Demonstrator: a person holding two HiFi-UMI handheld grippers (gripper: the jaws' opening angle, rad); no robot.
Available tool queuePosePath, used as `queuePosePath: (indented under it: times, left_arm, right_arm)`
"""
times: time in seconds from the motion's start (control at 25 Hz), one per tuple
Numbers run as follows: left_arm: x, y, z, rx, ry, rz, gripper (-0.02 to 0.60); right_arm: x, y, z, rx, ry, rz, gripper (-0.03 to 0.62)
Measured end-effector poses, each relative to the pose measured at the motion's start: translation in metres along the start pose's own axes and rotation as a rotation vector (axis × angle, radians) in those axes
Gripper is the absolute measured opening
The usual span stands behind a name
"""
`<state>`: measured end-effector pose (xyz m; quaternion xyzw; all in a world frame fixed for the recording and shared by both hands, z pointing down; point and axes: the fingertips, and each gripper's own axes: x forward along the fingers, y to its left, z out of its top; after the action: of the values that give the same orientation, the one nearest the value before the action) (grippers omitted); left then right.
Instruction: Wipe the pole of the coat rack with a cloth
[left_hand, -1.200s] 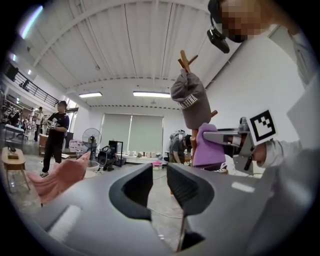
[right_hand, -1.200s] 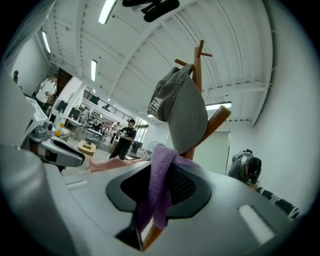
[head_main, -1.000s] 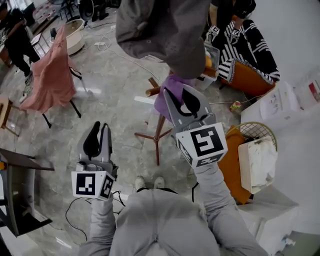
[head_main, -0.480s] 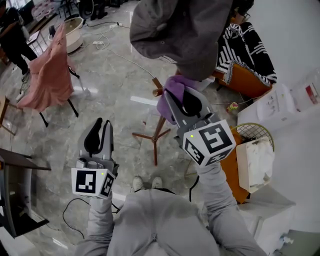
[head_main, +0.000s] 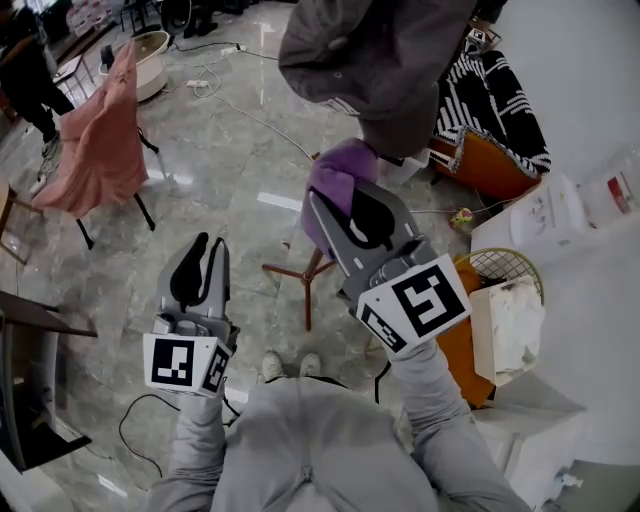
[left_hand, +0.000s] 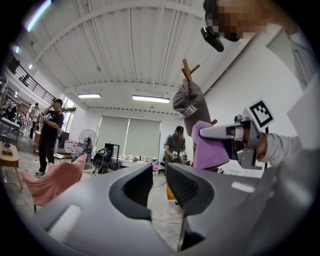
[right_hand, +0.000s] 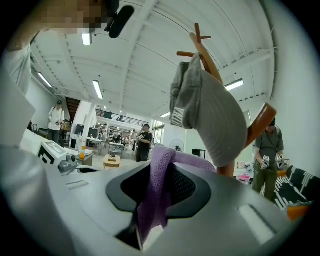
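In the head view my right gripper (head_main: 338, 208) is shut on a purple cloth (head_main: 335, 172), which is pressed against the wooden coat rack's pole just under a hanging grey cap (head_main: 375, 60). The cloth hides that stretch of the pole; only the rack's legs (head_main: 298, 270) show below. The right gripper view shows the cloth (right_hand: 159, 185) pinched between the jaws, with the cap (right_hand: 210, 115) and the rack top (right_hand: 202, 47) right ahead. My left gripper (head_main: 200, 268) hangs lower left, jaws nearly together, holding nothing. It looks toward the cloth (left_hand: 210, 145).
A chair draped in pink fabric (head_main: 100, 140) stands at the left. At the right are a wicker basket (head_main: 510, 275), an orange seat with striped black-and-white fabric (head_main: 500, 90) and a white table (head_main: 560, 215). Cables trail over the marble floor (head_main: 210, 110). People stand in the background.
My right gripper and the cloth have shifted a little left against the pole, covering the wooden peg seen earlier. The left gripper has barely moved.
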<state>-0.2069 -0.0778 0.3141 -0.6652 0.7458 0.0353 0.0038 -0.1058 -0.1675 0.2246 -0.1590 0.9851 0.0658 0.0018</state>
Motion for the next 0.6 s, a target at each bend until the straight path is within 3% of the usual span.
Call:
queuePosePath:
  times: [0.32, 0.6]
  left_arm:
    - [-0.013, 0.009, 0.002, -0.008, -0.011, -0.006, 0.089]
    - [-0.021, 0.018, 0.003, -0.025, -0.020, -0.029, 0.089]
  right_arm:
    - [0.002, 0.055, 0.016, -0.014, -0.052, 0.067, 0.080]
    - [-0.010, 0.076, 0.009, 0.044, -0.049, 0.041, 0.080]
